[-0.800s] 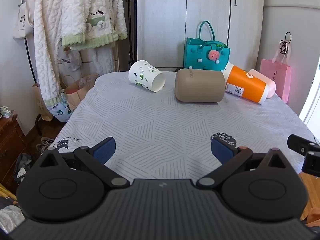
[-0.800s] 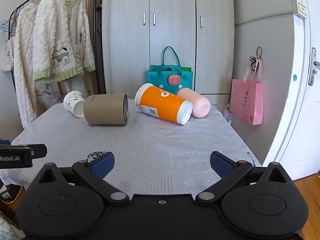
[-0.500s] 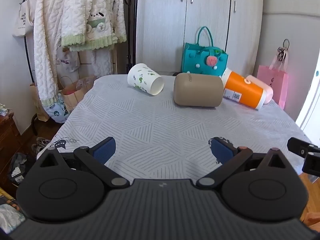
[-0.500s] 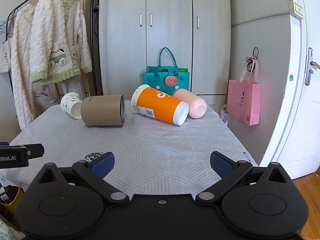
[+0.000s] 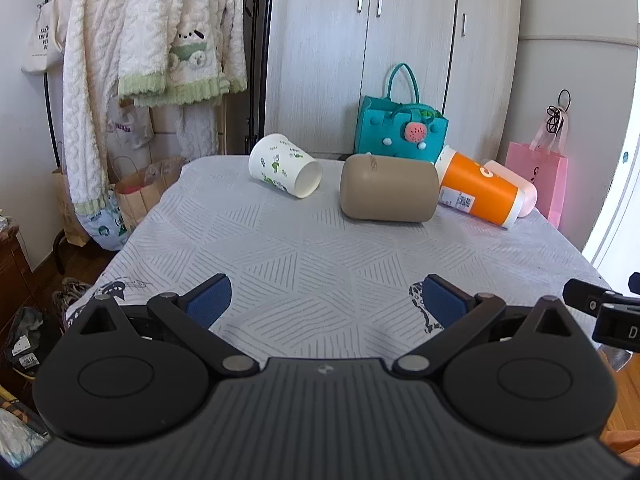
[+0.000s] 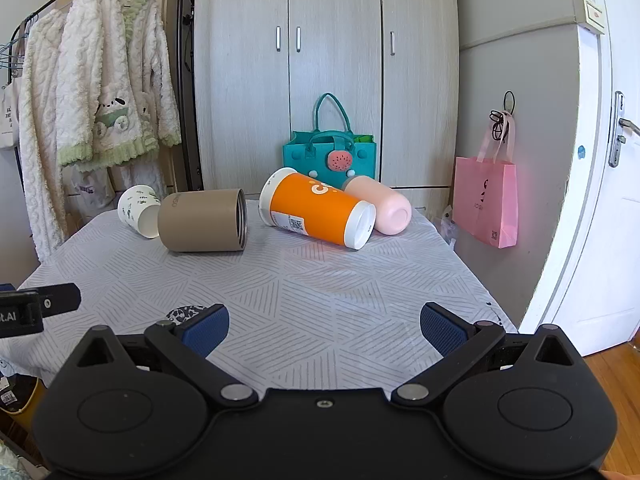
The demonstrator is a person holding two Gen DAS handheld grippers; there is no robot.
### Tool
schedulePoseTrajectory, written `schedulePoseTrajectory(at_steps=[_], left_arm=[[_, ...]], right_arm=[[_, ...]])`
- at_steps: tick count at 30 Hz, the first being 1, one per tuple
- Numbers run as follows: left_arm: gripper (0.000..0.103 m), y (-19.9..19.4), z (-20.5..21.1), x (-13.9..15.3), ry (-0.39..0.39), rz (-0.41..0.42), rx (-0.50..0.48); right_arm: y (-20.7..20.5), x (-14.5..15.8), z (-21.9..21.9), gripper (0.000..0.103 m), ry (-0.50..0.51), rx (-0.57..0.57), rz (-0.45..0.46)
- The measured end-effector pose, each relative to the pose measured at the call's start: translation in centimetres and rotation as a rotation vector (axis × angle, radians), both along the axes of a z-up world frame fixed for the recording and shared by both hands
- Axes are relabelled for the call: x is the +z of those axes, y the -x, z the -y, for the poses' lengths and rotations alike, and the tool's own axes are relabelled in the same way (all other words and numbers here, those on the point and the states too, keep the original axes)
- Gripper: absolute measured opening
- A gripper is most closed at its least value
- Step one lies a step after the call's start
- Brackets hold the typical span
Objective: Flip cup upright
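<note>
Several cups lie on their sides at the far end of the grey patterned table (image 5: 320,256): a white paper cup with green print (image 5: 284,171) (image 6: 140,210), a tan tumbler (image 5: 388,194) (image 6: 202,220), an orange cup with white ends (image 5: 478,194) (image 6: 318,208), and a pink cup (image 5: 520,188) (image 6: 378,204). My left gripper (image 5: 326,304) is open and empty over the table's near edge. My right gripper (image 6: 324,328) is open and empty, also at the near edge, well short of the cups.
A teal felt bag (image 5: 400,132) (image 6: 330,156) stands behind the cups by the wardrobe. A pink bag (image 6: 486,202) hangs at the right. Fluffy robes (image 5: 148,40) hang on a rack at the left. A door (image 6: 608,160) is at the right.
Both grippers have drawn back and risen slightly, so the cups look a little farther and lower. The cups have not moved. Both jaws stay open.
</note>
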State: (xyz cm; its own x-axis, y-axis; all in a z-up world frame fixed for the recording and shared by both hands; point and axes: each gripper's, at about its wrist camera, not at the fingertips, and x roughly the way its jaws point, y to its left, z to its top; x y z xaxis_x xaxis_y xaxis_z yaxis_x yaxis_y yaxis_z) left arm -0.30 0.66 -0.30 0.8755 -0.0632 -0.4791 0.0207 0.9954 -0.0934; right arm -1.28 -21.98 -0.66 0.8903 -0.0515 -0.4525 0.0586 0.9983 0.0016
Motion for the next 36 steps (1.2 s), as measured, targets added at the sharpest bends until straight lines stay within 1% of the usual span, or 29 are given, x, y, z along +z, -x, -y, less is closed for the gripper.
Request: schedulePoseTrajectory(at_steps=[5, 19, 36], left_arm=[[0.103, -0.01, 0.08, 0.00, -0.011, -0.006, 0.001], [0.103, -0.22, -0.15, -0.31, -0.001, -0.025, 0.005], [0.103, -0.13, -0.30, -0.36, -0.003, -0.027, 0.006]], right_arm=[[-0.03, -0.10, -0.11, 0.103, 0.001, -0.001, 0.000], [-0.05, -0.11, -0.18, 0.103, 0.004, 0.001, -0.002], [-0.03, -0.26, -0.44, 0.103, 0.016, 0.004, 0.004]])
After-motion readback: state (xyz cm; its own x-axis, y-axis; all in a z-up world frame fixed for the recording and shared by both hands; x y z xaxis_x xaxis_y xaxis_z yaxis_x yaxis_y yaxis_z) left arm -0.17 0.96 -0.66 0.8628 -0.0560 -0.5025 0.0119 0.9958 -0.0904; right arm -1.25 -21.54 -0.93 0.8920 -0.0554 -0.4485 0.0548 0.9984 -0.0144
